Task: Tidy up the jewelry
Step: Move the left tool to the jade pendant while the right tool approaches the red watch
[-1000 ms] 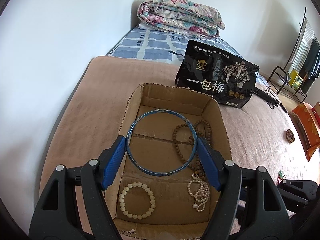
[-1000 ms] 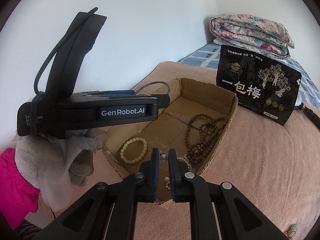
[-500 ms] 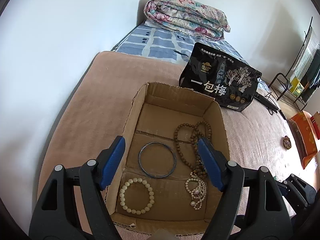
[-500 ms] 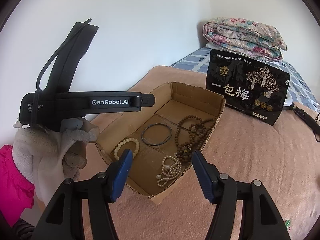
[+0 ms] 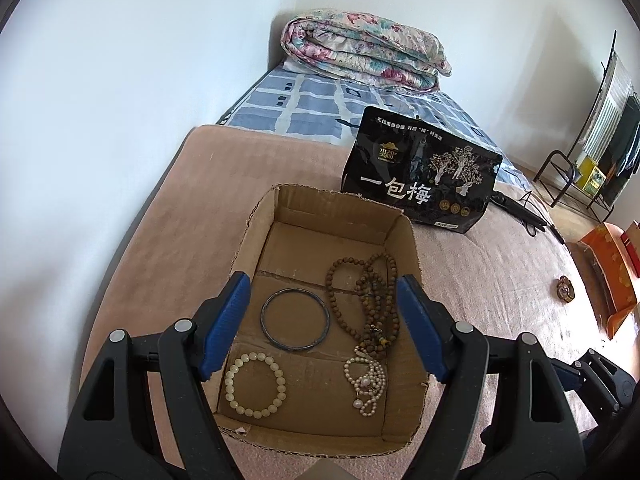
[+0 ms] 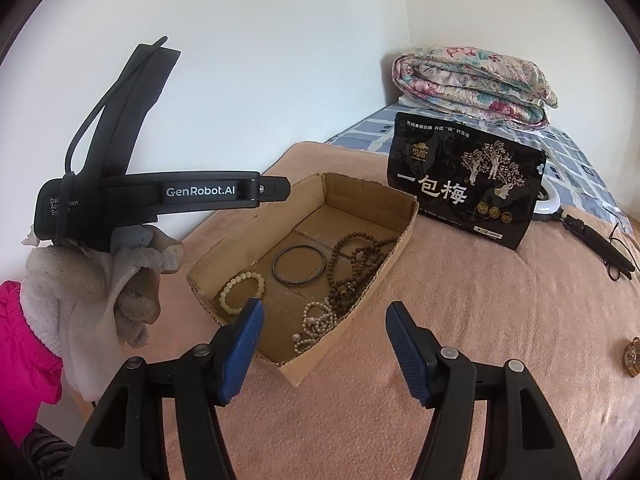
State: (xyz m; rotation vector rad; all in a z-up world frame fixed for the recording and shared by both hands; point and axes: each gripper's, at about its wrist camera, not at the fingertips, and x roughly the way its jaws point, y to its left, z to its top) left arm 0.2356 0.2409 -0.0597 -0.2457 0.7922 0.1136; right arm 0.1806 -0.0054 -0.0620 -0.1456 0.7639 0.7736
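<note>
I hold my left gripper (image 5: 322, 322) and right gripper (image 6: 322, 346) spread and empty above the cardboard box (image 5: 264, 216). Inside the box lie the bangle (image 5: 295, 323), cream bracelet (image 5: 255, 384), brown beads (image 5: 370, 300) and pearl strand (image 5: 366, 380). A small trinket (image 6: 632, 356) outside the box may remain.

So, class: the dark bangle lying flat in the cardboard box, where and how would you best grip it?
Probably from above, pinching the dark bangle across its thin rim on the side facing the cream bead bracelet. It lies flat, and the brown bead strands crowd its other side.
</note>
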